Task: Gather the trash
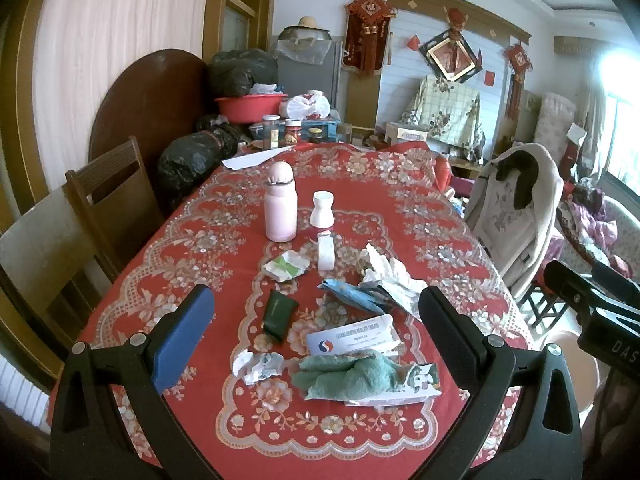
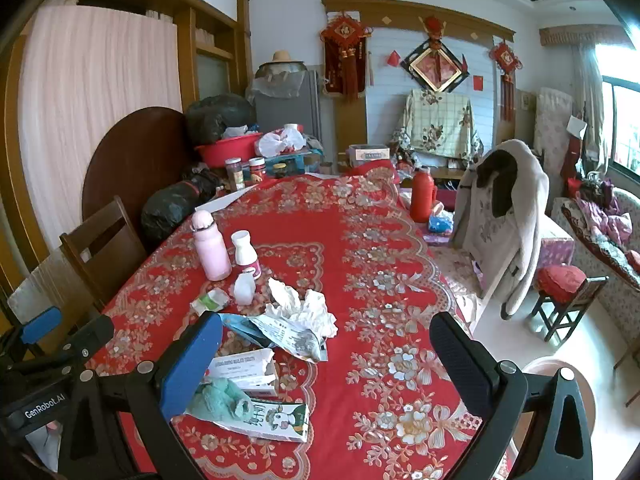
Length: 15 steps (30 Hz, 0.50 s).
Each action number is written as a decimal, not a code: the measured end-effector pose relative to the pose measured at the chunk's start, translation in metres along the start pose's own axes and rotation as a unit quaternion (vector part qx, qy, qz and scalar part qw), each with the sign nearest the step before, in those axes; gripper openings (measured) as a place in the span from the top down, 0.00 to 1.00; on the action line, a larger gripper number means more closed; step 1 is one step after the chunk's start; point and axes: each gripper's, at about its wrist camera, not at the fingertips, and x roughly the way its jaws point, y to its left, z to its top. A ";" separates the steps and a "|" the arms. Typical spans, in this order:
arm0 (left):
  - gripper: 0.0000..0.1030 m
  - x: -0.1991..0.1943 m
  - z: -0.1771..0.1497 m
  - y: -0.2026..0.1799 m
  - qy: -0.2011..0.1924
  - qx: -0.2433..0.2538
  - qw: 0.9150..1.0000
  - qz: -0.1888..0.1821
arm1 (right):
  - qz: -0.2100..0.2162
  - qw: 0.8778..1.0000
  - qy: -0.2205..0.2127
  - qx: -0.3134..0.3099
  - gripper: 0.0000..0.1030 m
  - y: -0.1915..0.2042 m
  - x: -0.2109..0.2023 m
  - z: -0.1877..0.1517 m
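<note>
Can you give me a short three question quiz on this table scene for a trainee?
1. True or false: the left tongs are shut on the green cloth.
2. Which stands taller on the tablecloth: A, the pink bottle; B, the white bottle; C, the dark green pouch?
3. Fill in: the crumpled white tissue lies nearest the ______ bottle.

Key
1. False: both the left tongs and the right tongs are open and hold nothing.
2. A.
3. The small clear bottle.
</note>
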 end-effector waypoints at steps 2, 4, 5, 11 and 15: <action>0.01 0.000 -0.001 0.000 0.001 0.001 1.000 0.000 | -0.001 1.000 0.002 0.001 0.00 -0.001 0.001 -0.003; 0.01 0.000 -0.002 0.000 0.001 0.001 1.000 0.001 | -0.001 1.000 0.004 0.001 0.00 -0.003 0.000 -0.004; 0.01 0.000 -0.002 0.000 0.001 0.001 1.000 0.001 | -0.001 1.000 0.005 0.002 0.00 -0.003 0.000 -0.004; 0.01 0.000 -0.002 0.000 0.002 0.001 1.000 0.002 | 0.001 1.000 0.008 0.004 0.00 -0.003 0.002 -0.003; 0.01 0.000 -0.006 0.000 0.005 0.002 1.000 0.005 | 0.002 1.000 0.009 0.004 0.00 -0.003 0.002 -0.004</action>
